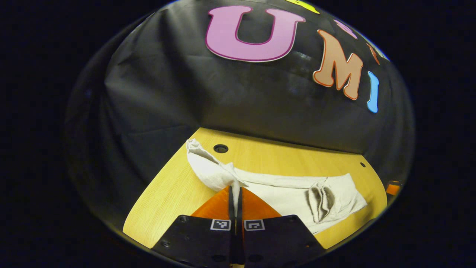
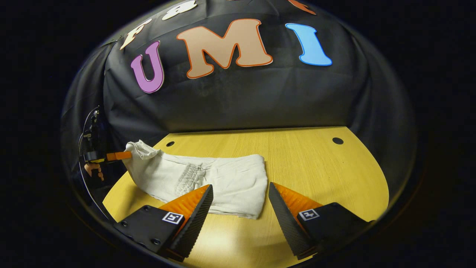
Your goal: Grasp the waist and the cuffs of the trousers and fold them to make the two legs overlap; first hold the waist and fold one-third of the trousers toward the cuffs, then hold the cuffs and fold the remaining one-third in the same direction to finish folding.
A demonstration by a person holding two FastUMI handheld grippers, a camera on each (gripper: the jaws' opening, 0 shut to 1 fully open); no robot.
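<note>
Two grippers work over pale trousers (image 2: 208, 178) lying on a wooden table (image 2: 316, 163). Seen in the left gripper view, the left gripper (image 1: 235, 191) has its fingers clenched on a raised fold of the trousers at their left end. The right gripper (image 2: 238, 201) hovers released, fingers spread wide, near the trousers' folded right end.

Pale trousers (image 2: 208, 178) — folded, one end lifted
</note>
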